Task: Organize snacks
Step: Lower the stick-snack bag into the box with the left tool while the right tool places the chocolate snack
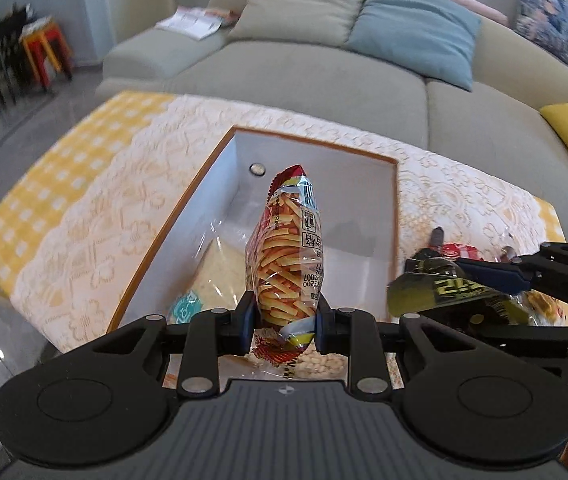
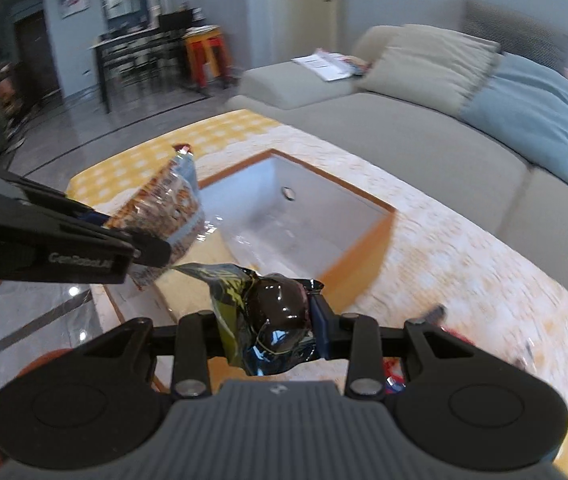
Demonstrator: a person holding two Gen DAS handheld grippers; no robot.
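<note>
My left gripper (image 1: pixel 284 322) is shut on a clear-and-red bag of orange snack sticks (image 1: pixel 287 252) and holds it upright over the white box (image 1: pixel 363 172) with a wooden rim. That bag also shows in the right wrist view (image 2: pixel 168 204). In the box lie a pale snack bag (image 1: pixel 220 268) and a bag of small round puffs (image 1: pixel 319 364). My right gripper (image 2: pixel 272 332) is shut on a dark, shiny snack bag with yellow print (image 2: pixel 272 312), held just right of the box's near corner; it shows in the left wrist view (image 1: pixel 439 288) too.
The box (image 2: pixel 307 216) stands on a low table with a yellow checked cloth and white lace cover (image 1: pixel 96 216). More snack packets (image 1: pixel 459 250) lie on the table to the right. A grey-green sofa (image 1: pixel 323 72) with cushions runs behind the table.
</note>
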